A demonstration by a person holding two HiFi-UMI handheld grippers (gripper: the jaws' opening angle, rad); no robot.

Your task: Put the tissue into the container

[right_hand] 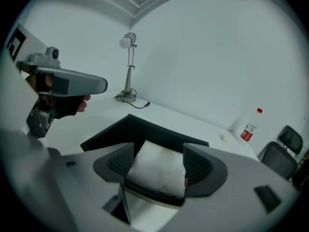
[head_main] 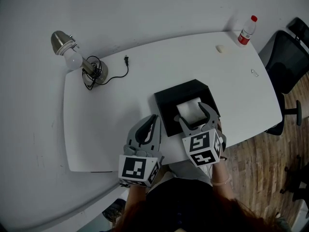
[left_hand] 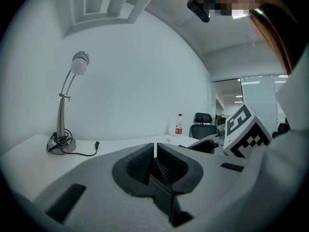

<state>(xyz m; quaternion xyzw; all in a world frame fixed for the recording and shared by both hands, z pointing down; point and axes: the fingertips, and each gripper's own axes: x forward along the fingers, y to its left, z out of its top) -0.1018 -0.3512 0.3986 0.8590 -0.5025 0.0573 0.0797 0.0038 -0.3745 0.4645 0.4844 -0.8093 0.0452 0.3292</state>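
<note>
Closest in, at the bottom of the head view: dark hair and dark clothing, then two marker cubes side by side just above.

Left gripper: held low over the near edge of the table, pointing away from the body, jaws pressed together with nothing between. Just left of the container, not touching it. Fingers wrapped round its handle in the right gripper view.

Right gripper: tilted down over the container's near side, jaws spread wide. Tissue lying white and flat inside the black container, seen between the spread pads; cannot tell whether either pad touches it.

Container set near the table's near edge, open top upward, walls dark and low.

Wide bare tabletop to the left and beyond, reaching to the lamp at the far left corner, cord looped round its base. More bare surface right of the container, up to the bottle at the far right corner. Chair just past the right edge, over wood floor.
</note>
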